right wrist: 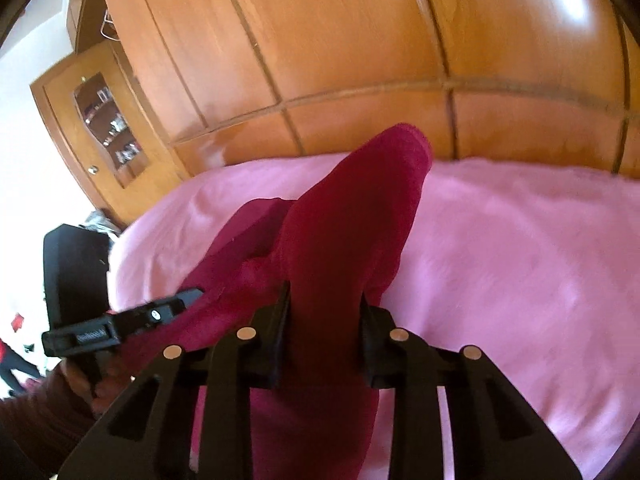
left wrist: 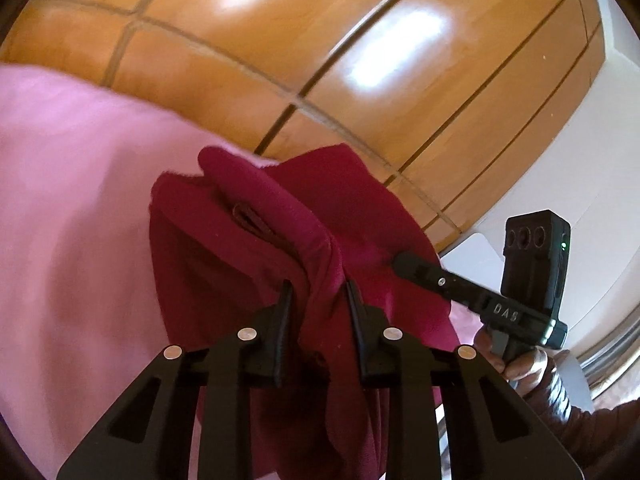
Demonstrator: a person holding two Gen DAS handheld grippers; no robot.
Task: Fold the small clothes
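A dark red small garment (left wrist: 256,240) is lifted above a pink bedsheet (left wrist: 72,208). My left gripper (left wrist: 319,292) is shut on a bunched fold of it, with cloth hanging down between the fingers. My right gripper (right wrist: 325,300) is shut on another part of the same garment (right wrist: 360,208), which sticks up past its fingers. The right gripper shows in the left wrist view (left wrist: 404,262) with its tip against the cloth. The left gripper shows in the right wrist view (right wrist: 188,298) at the garment's left edge.
The pink sheet (right wrist: 500,264) covers the bed below both grippers. A wooden panelled wardrobe (left wrist: 320,40) stands behind the bed. A small wooden cabinet with a glass door (right wrist: 104,120) is at the left. A white wall (left wrist: 592,208) is at the right.
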